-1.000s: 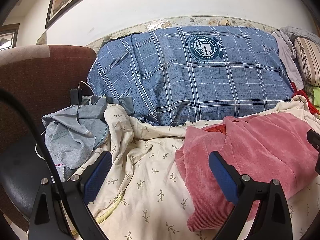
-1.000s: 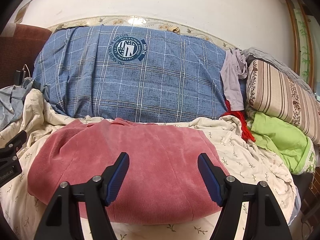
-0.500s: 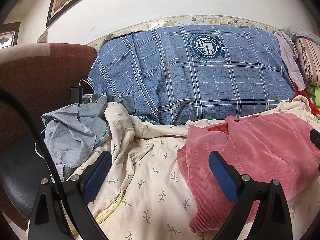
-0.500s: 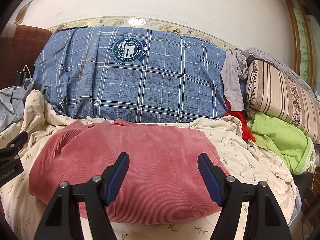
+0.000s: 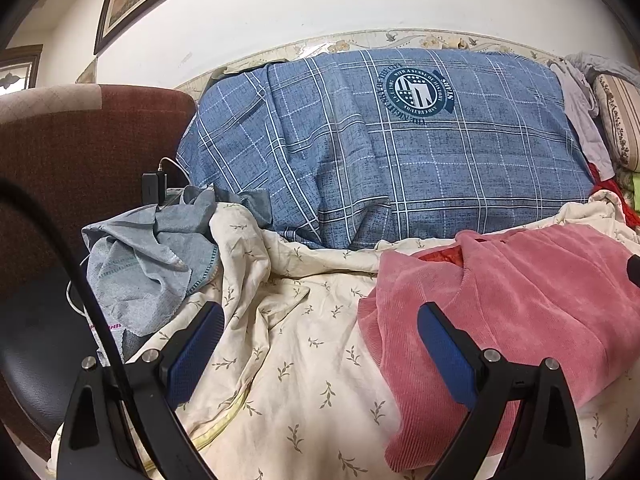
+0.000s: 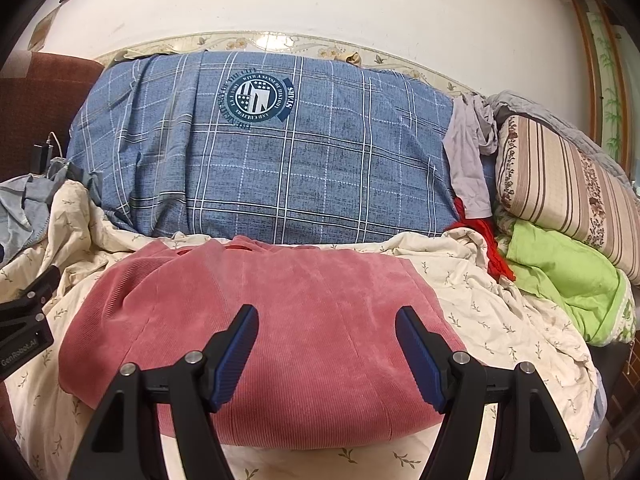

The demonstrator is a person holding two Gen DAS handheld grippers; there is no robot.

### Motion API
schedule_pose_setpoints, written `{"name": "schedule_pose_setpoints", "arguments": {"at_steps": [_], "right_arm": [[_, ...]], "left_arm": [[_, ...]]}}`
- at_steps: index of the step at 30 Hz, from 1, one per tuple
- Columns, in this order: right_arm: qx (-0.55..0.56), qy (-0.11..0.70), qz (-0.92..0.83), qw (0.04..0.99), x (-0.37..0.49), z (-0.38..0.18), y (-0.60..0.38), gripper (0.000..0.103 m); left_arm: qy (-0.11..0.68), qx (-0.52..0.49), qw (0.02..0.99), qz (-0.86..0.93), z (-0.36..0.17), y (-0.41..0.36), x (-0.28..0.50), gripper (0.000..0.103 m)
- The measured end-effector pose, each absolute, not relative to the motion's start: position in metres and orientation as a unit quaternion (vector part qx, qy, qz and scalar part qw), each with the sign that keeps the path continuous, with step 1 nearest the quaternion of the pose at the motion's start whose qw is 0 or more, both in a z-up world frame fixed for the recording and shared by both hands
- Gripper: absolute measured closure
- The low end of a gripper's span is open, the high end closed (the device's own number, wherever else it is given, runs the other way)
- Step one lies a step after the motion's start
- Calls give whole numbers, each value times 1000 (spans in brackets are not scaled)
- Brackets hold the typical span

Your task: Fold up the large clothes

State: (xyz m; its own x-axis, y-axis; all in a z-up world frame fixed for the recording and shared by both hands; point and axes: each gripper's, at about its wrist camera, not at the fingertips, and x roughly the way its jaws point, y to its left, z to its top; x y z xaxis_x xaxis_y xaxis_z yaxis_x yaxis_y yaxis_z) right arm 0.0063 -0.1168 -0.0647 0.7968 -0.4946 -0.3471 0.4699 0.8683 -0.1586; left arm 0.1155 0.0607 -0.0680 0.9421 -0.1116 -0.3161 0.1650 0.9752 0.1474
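We judge the fold nearly done: the pink corduroy garment (image 6: 256, 332) lies doubled before the blue plaid quilt (image 6: 280, 168); our left gripper (image 5: 320, 348) and right gripper (image 6: 326, 356) hang spread, empty.

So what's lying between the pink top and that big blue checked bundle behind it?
Only a strip of the cream leaf-print sheet, bunched up. The right wrist view shows it between the pink top and the blue bundle.
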Motion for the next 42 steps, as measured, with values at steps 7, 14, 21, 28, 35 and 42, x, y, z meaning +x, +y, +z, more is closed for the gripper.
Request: {"name": "schedule_pose_setpoints", "arguments": {"at_steps": [7, 14, 21, 28, 35, 42], "right_arm": [[-33, 192, -253, 947, 8, -66, -115, 28], [-32, 193, -252, 948, 9, -66, -114, 28], [-29, 191, -251, 949, 11, -67, -114, 28], [-20, 189, -246, 950, 11, -67, -116, 28], [-18, 188, -245, 951, 12, -68, -116, 28], [-17, 188, -244, 951, 13, -69, -116, 28]], "left_arm": [[154, 88, 982, -65, -69, 62, 117, 6], [156, 87, 982, -63, -70, 63, 119, 6], [158, 88, 982, -63, -72, 63, 121, 6], [160, 88, 981, -62, -74, 64, 123, 6], [161, 87, 981, -63, -76, 65, 125, 6], [161, 87, 981, -65, -76, 65, 126, 6]]}}
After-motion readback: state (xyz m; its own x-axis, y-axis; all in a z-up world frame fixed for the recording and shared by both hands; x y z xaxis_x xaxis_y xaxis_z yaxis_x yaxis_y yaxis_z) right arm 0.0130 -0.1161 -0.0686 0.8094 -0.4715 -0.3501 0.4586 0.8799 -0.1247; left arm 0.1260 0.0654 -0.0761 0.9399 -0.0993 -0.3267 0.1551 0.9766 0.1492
